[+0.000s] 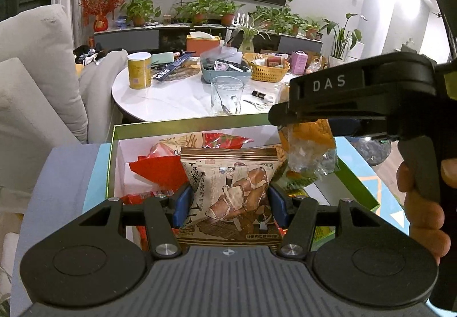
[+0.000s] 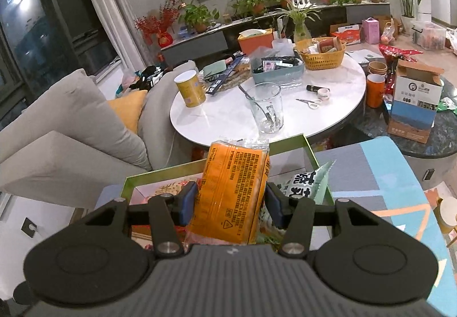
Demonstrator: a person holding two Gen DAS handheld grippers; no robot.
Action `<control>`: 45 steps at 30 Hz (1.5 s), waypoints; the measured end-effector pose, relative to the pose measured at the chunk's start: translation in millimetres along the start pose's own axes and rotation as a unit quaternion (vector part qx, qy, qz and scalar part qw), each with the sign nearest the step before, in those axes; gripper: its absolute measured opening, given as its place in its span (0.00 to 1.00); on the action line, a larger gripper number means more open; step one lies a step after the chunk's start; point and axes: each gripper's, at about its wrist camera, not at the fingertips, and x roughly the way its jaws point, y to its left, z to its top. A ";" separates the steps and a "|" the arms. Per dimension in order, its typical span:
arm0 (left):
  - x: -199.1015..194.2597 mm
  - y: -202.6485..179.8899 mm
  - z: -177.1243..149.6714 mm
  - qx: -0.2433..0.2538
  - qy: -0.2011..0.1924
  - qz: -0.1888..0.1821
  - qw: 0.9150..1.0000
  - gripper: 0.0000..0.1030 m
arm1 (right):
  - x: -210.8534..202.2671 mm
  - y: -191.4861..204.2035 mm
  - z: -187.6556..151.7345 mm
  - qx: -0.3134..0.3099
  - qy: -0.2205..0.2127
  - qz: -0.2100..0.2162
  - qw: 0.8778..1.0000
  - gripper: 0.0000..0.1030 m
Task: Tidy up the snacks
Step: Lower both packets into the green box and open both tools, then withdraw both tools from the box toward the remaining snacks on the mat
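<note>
Left gripper [image 1: 228, 202] jaws clamp brown snack pack [image 1: 231, 191], upright over green box [image 1: 182, 124]; right gripper [image 2: 231, 202] jaws clamp orange pack [image 2: 231, 191], long axis vertical, top twd tabletop [image 2: 222, 114].

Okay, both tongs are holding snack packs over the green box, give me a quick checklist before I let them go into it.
1. Left tongs gripping brown snack pack: ok.
2. Right tongs gripping orange pack: ok.
3. Green box open: ok.
4. Both packs above the box: ok.
5. Free room among the red packets inside: cannot tell.
6. Tongs apart from each other: ok, in the left view.
</note>
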 end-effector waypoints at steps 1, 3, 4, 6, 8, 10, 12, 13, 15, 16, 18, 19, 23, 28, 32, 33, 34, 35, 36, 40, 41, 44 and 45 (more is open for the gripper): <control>1.7 -0.1 0.8 0.000 0.002 0.000 1.000 0.52 | 2.1 -1.2 1.4 -0.003 0.003 0.009 1.000 0.49; 3.8 0.6 0.2 0.001 0.004 -0.001 1.000 0.51 | 5.0 -2.8 3.8 -0.003 0.003 0.011 1.000 0.49; 4.8 0.7 0.4 0.001 0.005 -0.001 1.000 0.51 | 6.7 -3.0 5.3 -0.002 0.002 0.008 1.000 0.49; 7.2 1.1 1.0 0.001 0.009 0.000 1.000 0.51 | 10.2 -2.8 6.3 -0.001 0.002 0.006 1.000 0.49; 9.4 0.2 1.0 0.004 0.012 0.001 1.000 0.52 | 15.9 -3.0 7.4 0.001 0.007 0.003 1.000 0.49; 11.8 -0.2 2.5 0.006 0.014 0.000 1.000 0.52 | 20.3 -2.4 7.3 0.001 0.008 -0.002 1.000 0.49; 15.4 -2.0 3.8 0.007 0.018 -0.002 1.000 0.52 | 24.7 -2.4 6.7 -0.002 0.010 -0.010 1.000 0.49; 16.8 -2.9 3.9 0.007 0.019 -0.003 1.000 0.52 | 27.4 -3.3 6.6 -0.002 0.012 -0.013 1.000 0.49; 20.5 -5.0 5.0 0.011 0.021 -0.005 1.000 0.52 | 29.4 -4.9 5.6 0.003 0.014 -0.014 1.000 0.49; 22.9 -5.3 5.4 0.010 0.021 -0.005 1.000 0.52 | 30.2 -5.8 5.6 0.006 0.014 -0.012 1.000 0.49; 27.0 -6.8 7.0 0.010 0.023 -0.006 1.000 0.52 | 31.1 -6.3 5.5 0.008 0.015 -0.012 1.000 0.50; 29.0 -6.7 7.3 0.010 0.025 -0.008 1.000 0.52 | 31.6 -6.2 5.5 0.007 0.015 -0.012 1.000 0.50; 34.5 -9.0 8.3 0.013 0.031 -0.004 0.999 0.52 | 31.2 -7.9 6.9 0.007 0.009 -0.017 1.000 0.50; 32.7 -4.4 7.4 0.002 0.034 -0.004 0.999 0.53 | 23.1 -9.6 9.8 0.018 -0.006 -0.013 1.000 0.50; 23.8 -1.2 10.2 -0.002 0.026 0.003 1.000 0.54 | 11.1 -10.6 6.5 0.019 -0.015 -0.012 1.000 0.50; 20.3 -0.7 10.6 -0.002 0.022 0.005 1.000 0.54 | 8.6 -10.3 6.0 0.019 -0.015 -0.012 1.000 0.50; 17.5 0.1 10.7 -0.003 0.019 0.005 1.000 0.54 | 5.3 -10.6 5.1 0.019 -0.016 -0.012 1.000 0.50; 13.4 1.1 10.7 -0.004 0.015 0.005 1.000 0.55 | 1.8 -10.9 4.3 0.018 -0.018 -0.012 1.000 0.50; 8.8 2.1 10.8 -0.006 0.011 0.006 1.000 0.55 | -2.8 -11.0 2.9 0.017 -0.020 -0.012 1.000 0.50; -8.9 5.9 10.7 -0.008 0.000 0.013 1.000 0.56 | -17.3 -12.2 -1.5 0.014 -0.026 -0.014 0.999 0.50; -13.8 7.3 10.3 -0.007 -0.003 0.015 1.000 0.56 | -21.9 -12.2 -3.7 0.012 -0.026 -0.015 0.999 0.50; -28.5 10.9 7.0 -0.007 -0.008 0.020 1.000 0.58 | -33.2 -13.1 -10.2 0.008 -0.026 -0.013 1.000 0.50; -33.2 12.0 5.2 -0.008 -0.010 0.022 1.000 0.58 | -36.2 -13.0 -11.8 0.007 -0.027 -0.013 1.000 0.50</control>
